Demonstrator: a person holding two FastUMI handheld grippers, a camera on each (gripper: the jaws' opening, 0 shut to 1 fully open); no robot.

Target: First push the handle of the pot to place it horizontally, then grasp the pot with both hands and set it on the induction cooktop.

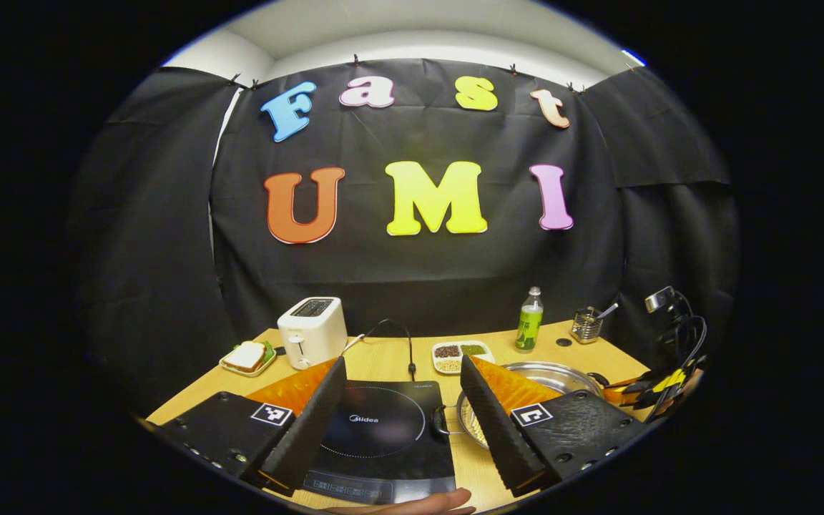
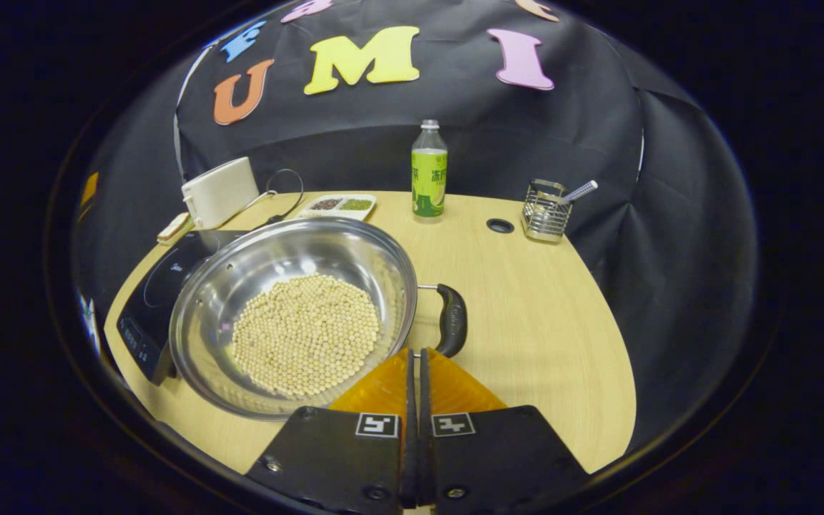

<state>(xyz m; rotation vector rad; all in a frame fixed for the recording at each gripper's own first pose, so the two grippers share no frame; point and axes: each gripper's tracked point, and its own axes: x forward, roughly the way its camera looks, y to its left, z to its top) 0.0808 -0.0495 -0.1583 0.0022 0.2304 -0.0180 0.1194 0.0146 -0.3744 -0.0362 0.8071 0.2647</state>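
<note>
Soybeans [image 2: 305, 335] filled the steel pot [image 2: 240, 272] beside the induction cooktop [image 1: 383, 436]; right claw [image 2: 415, 372] closed, empty, left claw [image 1: 403, 415] wide open.

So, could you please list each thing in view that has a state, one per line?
Left gripper: fingers wide open, above the induction cooktop.
Right gripper: fingers closed together, tips at the pot handle.
Pot: on the table beside the cooktop, uncovered, holding pale beans.
Pot handle: on the pot's right side.
Induction cooktop: nothing on it.
Bottle: upright, capped.
Toaster: slots empty.
</note>
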